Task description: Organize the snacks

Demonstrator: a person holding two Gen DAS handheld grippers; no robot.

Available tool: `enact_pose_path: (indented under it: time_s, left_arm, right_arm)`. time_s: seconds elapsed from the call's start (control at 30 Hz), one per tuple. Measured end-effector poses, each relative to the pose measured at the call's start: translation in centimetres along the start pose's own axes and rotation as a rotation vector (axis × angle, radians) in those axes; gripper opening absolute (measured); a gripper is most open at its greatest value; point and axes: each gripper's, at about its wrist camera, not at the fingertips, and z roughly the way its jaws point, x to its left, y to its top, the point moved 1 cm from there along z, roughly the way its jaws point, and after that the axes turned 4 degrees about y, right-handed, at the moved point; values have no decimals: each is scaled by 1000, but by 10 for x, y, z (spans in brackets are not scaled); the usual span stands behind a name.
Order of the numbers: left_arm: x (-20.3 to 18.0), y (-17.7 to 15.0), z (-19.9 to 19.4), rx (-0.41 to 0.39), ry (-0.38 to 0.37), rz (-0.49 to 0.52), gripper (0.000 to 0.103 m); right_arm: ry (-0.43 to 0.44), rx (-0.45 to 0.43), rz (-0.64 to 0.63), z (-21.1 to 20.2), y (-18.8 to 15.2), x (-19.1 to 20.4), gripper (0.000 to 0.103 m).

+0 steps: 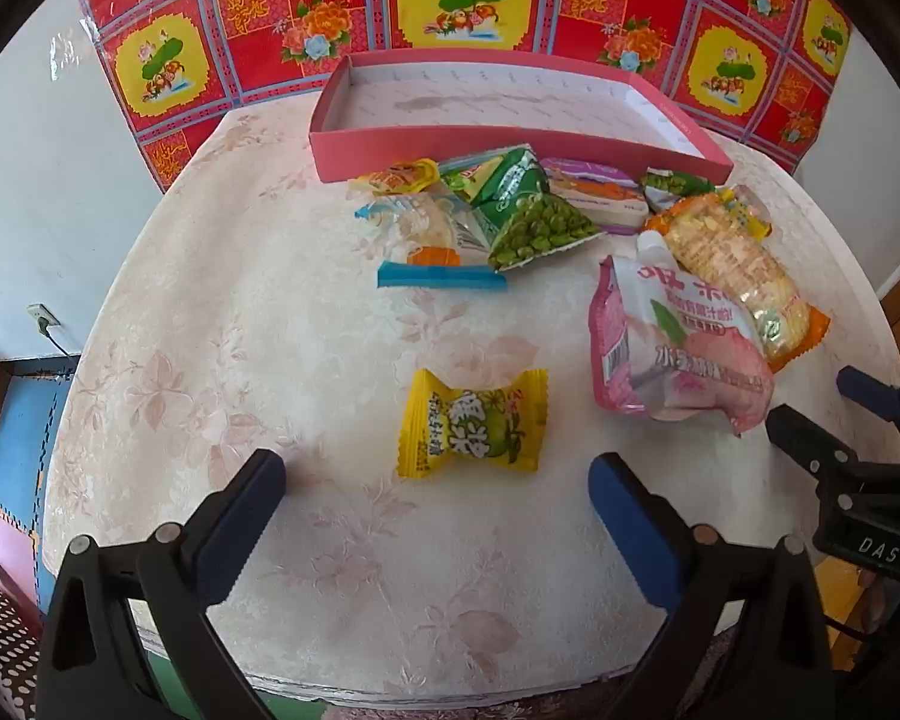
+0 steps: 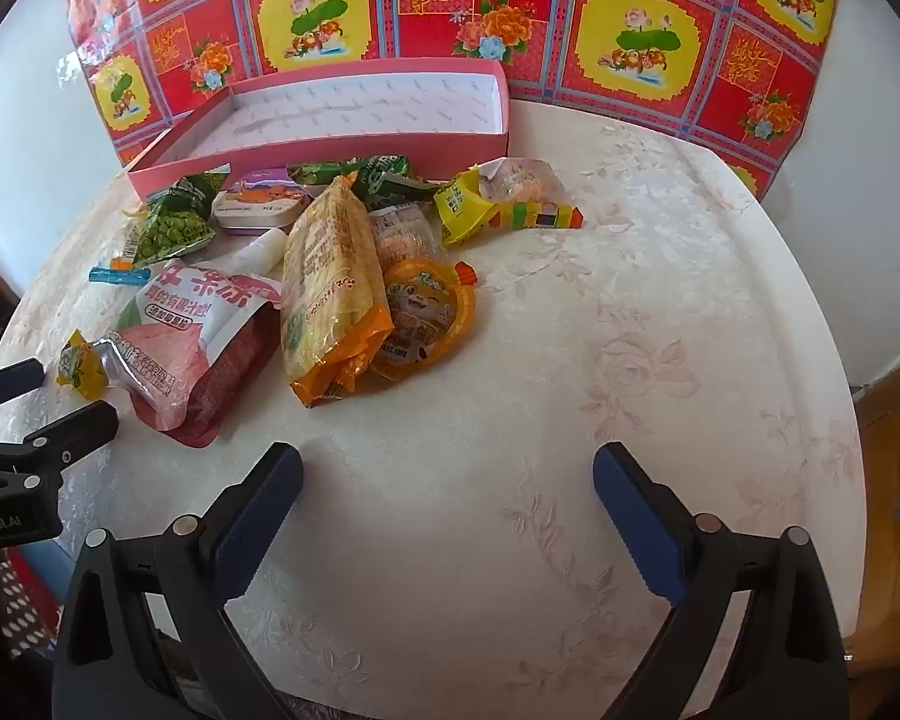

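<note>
A yellow wrapped candy [image 1: 473, 423] lies on the table just ahead of my open, empty left gripper [image 1: 438, 474]; it also shows in the right wrist view [image 2: 81, 366]. A pink jelly pouch [image 1: 672, 354] and an orange cracker pack [image 1: 732, 267] lie to its right. A pile of snacks, with a green pea bag [image 1: 537, 228], sits in front of the empty pink box [image 1: 510, 141]. My right gripper [image 2: 447, 468] is open and empty over bare tablecloth, right of the pouch [image 2: 192, 336], cracker pack [image 2: 330, 288] and orange jelly cup [image 2: 426, 315]. The box [image 2: 354, 144] stands behind.
The round table [image 2: 630, 330] has a floral cloth. A red and yellow patterned sheet [image 1: 450, 0] hangs on the wall behind the box. The right gripper [image 1: 822, 420] shows at the right edge of the left wrist view, and the left gripper [image 2: 54, 402] at the left edge of the right wrist view.
</note>
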Motion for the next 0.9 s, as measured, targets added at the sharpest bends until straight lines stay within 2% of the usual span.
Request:
enact_pose_path:
  time_s: [0.9]
  left_arm:
    - [1,-4,-1,-18,3,-5,103]
  right_arm:
    - [-1,-2,0,-1,0,-1,99]
